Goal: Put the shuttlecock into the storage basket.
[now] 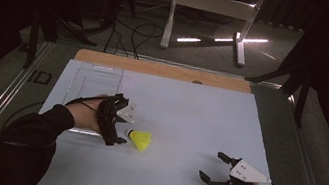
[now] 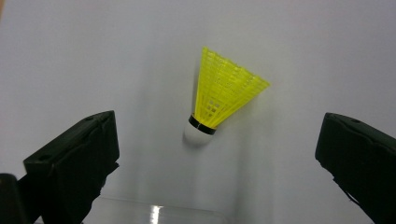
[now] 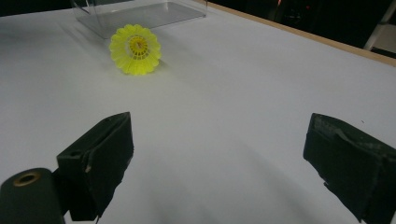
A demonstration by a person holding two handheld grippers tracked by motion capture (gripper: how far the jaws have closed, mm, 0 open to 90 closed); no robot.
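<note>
A yellow shuttlecock with a white cork lies on its side on the white table sheet. My left gripper is open just left of it, cork end toward the jaws. In the left gripper view the shuttlecock lies a little ahead of the open gripper, between the lines of the two jaws and touching neither. My right gripper rests open near the front right, well apart from it. In the right gripper view the shuttlecock shows its open skirt far beyond the empty gripper.
A clear plastic tray lies at the back left of the sheet, behind my left hand; its wall stands just behind the shuttlecock. A wooden strip borders the far edge. Metal rails run along both sides.
</note>
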